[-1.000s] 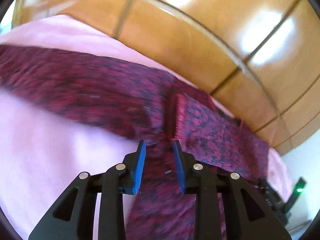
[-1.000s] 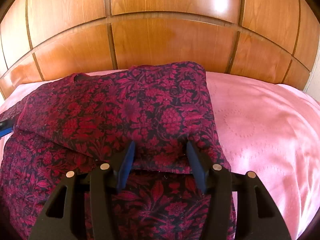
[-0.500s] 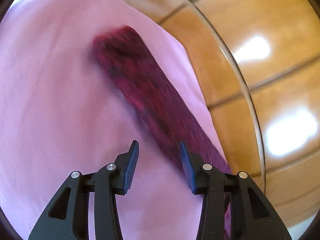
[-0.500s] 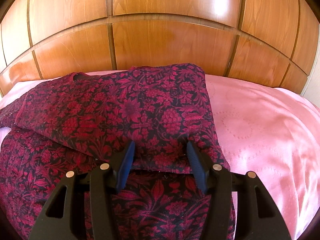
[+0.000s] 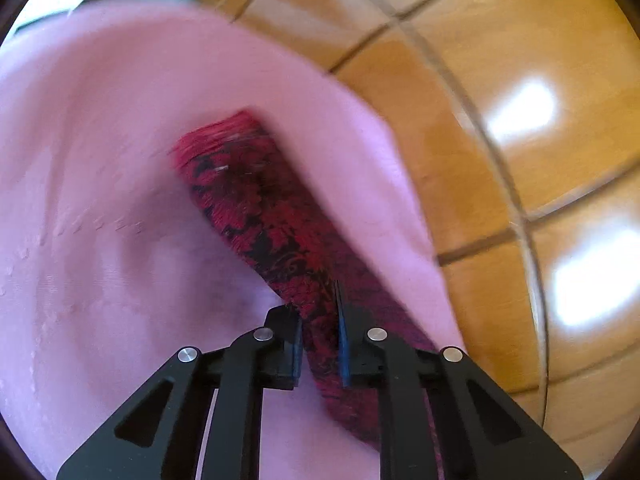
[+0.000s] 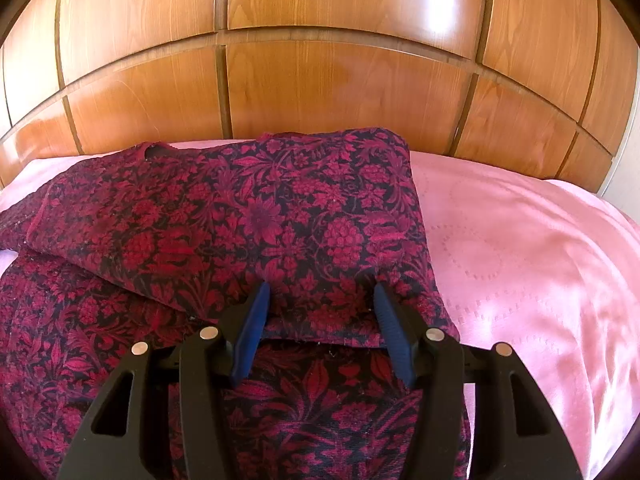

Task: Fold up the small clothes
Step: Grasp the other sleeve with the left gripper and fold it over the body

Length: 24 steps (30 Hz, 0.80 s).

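Between my left gripper [image 5: 319, 338] pads sits the garment's sleeve [image 5: 256, 216], clamped so it can be drawn inward for folding. Ahead of my right gripper [image 6: 320, 330], jaws parted and empty, the folded garment [image 6: 224, 232] lies on the pink bedspread [image 6: 520, 264].

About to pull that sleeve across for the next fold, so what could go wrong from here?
1. The left gripper pinches the sleeve partway along, so its free end may trail or twist.
2. The right gripper stands open over the folded garment, apparently not pinning it, so a pull may drag the fold apart.
3. The pink bedcover looks smooth, so the whole garment could slide.
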Motion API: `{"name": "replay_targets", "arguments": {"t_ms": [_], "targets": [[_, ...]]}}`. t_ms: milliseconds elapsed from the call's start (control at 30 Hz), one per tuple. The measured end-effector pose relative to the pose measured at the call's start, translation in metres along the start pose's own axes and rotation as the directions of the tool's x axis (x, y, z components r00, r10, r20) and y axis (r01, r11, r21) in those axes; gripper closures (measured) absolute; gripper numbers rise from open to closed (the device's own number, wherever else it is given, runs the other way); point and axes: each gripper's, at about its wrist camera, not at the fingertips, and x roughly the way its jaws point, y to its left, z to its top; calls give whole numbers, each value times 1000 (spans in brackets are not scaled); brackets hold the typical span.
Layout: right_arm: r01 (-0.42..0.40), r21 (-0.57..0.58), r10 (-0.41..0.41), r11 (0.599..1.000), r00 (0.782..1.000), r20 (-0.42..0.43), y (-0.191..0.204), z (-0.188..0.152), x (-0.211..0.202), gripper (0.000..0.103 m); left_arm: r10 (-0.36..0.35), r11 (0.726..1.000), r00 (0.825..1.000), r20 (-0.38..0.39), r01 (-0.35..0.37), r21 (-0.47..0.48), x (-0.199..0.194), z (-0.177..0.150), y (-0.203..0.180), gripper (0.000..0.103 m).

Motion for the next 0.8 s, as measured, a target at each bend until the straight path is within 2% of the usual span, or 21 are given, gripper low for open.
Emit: {"name": "replay_targets", "arguments": {"t_ms": [67,133,200,300,367,467,567,667,767,800], "targets": [[0,0,0,1000,1000,0,0,0,0,49,-46,994,999,11,45,96,-14,-11,-28,91],[0,-1,0,1000,1000,0,0,0,0,49,-102,976,995,13,98,193,-27,-26,-58,91],[0,-1,0,1000,1000,0,0,0,0,49,-148,942,989,2,140,306,-39,-50,-90,91],[-1,-1,1,1000,1000,0,0,1,-1,49,-180,890,983,-27,174,422,-46,-87,-126,91],[-4,2,4,1000,1000,0,0,1,-1,49,-191,847,978,-81,205,491,-42,-121,-151,91],[-14,10,14,1000,1000,1,-1,1,-2,49,-165,799,975,-150,221,559,-28,-166,-174,91],[-26,19,26,999,1000,2,-3,2,-1,49,-132,771,967,-219,239,591,-12,-204,-187,91],[-38,26,38,999,999,-1,-5,3,-1,49,-38,717,973,-227,185,672,7,-243,-202,91],[-55,35,56,998,998,-13,-7,7,-3,48,24,693,978,-207,133,709,22,-260,-207,84],[-64,39,64,997,998,-17,-8,9,-6,48,38,674,980,-195,119,729,23,-266,-208,82]]}}
